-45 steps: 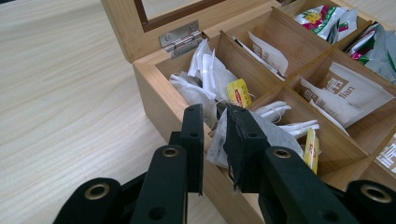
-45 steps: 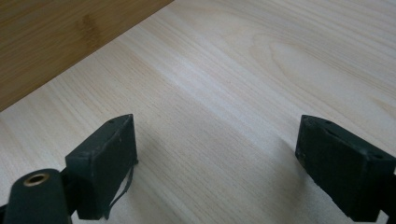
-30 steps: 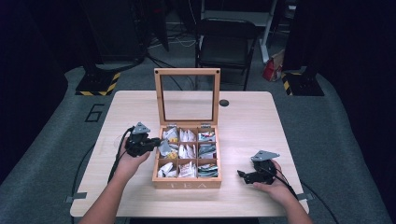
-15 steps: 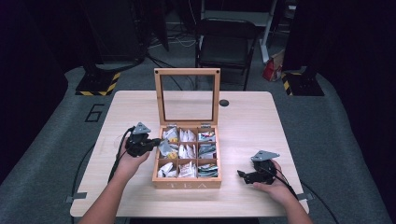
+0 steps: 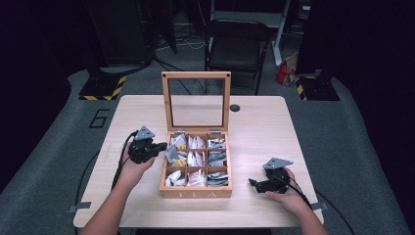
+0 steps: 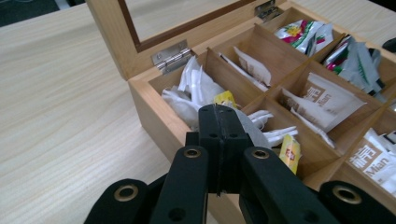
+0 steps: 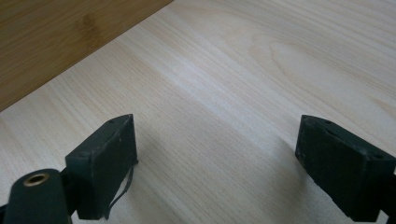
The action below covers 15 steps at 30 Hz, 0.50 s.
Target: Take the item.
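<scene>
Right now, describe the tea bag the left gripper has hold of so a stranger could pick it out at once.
Start at the open wooden tea box with the glass lid in the middle of the light wooden table. At its left wall, the left gripper is shut on a grey paper tea bag. Unlike its neighbours lying down in their compartments, it is lifted above the left column, pinched between black fingers.

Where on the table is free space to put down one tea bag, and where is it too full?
Bare wood lies left of the tea box, beyond the left gripper, and right of the box, beyond the right gripper. A strip also runs along the table behind the raised lid. The box compartments are crowded.
</scene>
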Each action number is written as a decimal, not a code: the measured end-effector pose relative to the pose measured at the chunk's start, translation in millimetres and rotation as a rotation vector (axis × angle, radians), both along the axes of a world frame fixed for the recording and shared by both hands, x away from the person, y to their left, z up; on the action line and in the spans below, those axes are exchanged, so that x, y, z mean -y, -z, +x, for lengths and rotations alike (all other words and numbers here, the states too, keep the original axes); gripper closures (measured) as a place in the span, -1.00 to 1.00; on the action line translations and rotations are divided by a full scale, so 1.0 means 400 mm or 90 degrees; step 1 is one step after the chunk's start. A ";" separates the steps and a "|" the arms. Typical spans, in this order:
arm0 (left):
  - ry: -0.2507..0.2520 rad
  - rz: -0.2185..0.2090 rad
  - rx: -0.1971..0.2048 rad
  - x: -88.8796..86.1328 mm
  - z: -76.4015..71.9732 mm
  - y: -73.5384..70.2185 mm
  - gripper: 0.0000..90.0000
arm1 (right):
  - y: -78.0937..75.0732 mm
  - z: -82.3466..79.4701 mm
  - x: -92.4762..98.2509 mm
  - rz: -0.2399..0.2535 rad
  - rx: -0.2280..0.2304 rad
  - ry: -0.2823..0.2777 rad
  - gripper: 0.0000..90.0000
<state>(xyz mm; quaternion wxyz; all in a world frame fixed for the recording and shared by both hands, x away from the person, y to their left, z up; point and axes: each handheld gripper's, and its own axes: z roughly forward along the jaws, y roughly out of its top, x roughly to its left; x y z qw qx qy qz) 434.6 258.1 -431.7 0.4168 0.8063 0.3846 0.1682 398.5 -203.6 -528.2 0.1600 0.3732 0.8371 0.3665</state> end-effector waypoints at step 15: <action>0.026 -0.011 0.037 0.009 -0.029 -0.063 1.00 | 0.001 0.000 -0.001 0.000 0.002 0.004 -0.74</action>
